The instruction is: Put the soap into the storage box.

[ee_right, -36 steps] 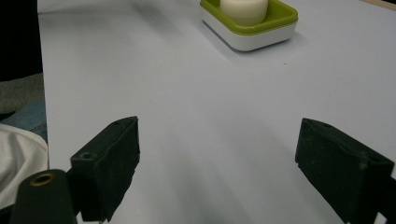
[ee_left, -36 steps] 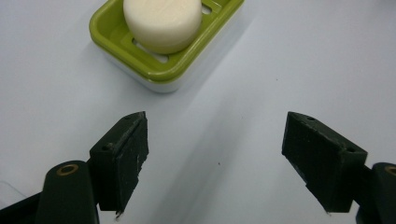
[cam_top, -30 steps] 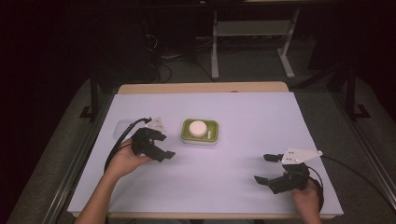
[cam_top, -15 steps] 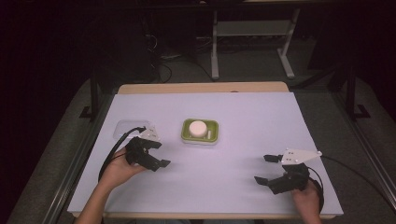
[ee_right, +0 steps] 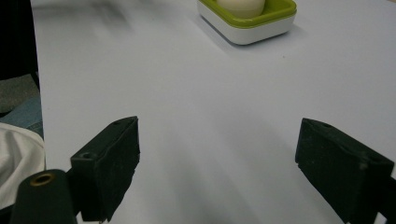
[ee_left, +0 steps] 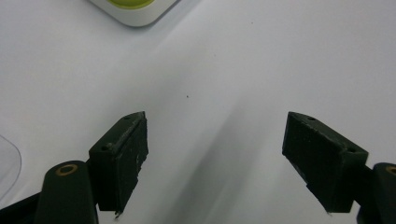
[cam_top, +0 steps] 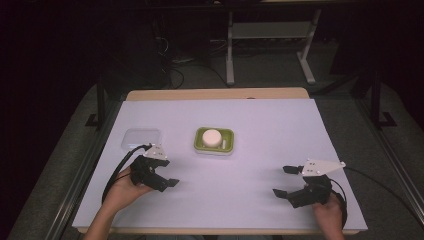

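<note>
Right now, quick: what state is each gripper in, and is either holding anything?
Left gripper: open, jaws wide apart, holding nothing.
Right gripper: open, jaws wide apart, holding nothing.

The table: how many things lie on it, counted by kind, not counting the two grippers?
Green and white dish: 1
Round pale soap in the dish: 1
Clear plastic lid: 1
Total: 3
</note>
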{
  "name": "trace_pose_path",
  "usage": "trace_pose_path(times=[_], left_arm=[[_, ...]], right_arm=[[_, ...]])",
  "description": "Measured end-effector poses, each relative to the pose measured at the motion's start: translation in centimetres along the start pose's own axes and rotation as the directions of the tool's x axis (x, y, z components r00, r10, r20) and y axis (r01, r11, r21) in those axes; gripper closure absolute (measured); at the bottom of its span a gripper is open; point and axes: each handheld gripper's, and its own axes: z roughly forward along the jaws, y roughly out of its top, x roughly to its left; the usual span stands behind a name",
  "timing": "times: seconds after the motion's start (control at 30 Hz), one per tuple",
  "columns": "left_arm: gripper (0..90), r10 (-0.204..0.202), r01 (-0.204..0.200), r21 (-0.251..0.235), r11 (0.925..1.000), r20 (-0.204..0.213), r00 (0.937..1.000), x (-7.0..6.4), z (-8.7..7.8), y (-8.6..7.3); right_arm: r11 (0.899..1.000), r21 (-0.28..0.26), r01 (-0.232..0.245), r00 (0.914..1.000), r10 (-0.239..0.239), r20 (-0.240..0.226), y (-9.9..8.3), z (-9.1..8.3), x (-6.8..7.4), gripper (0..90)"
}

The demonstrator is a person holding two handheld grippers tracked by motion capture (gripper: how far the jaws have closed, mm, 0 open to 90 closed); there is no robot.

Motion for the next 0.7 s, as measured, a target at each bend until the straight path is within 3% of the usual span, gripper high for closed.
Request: trace_pose_path(times=[0.23, 0.47, 0.7], left_arm=[[21.9, -0.010, 0.009, -0.012, 0.9999, -0.010, 0.9999, -0.2, -0.5, -1.1], [21.7, -0.012, 0.011, -0.020, 0.9997, -0.047, 0.9988, -0.7, -0.9, -2.4], [21.2, -0.031, 0.028, -0.056, 0.9980, -0.052, 0.9982, -1.8, -0.2, -4.2]], right_arm=[[1.000, 0.005, -0.001, 1.0000, 0.001, -0.003, 0.0, 0.0, 0.1, 13.1], [1.000, 0.000, -0.006, 1.0000, 0.006, -0.004, -0.1, -0.1, 0.1, 13.0], [1.000, 0.006, -0.006, 1.0000, 0.006, -0.003, -0.2, 0.1, 0.2, 13.0]])
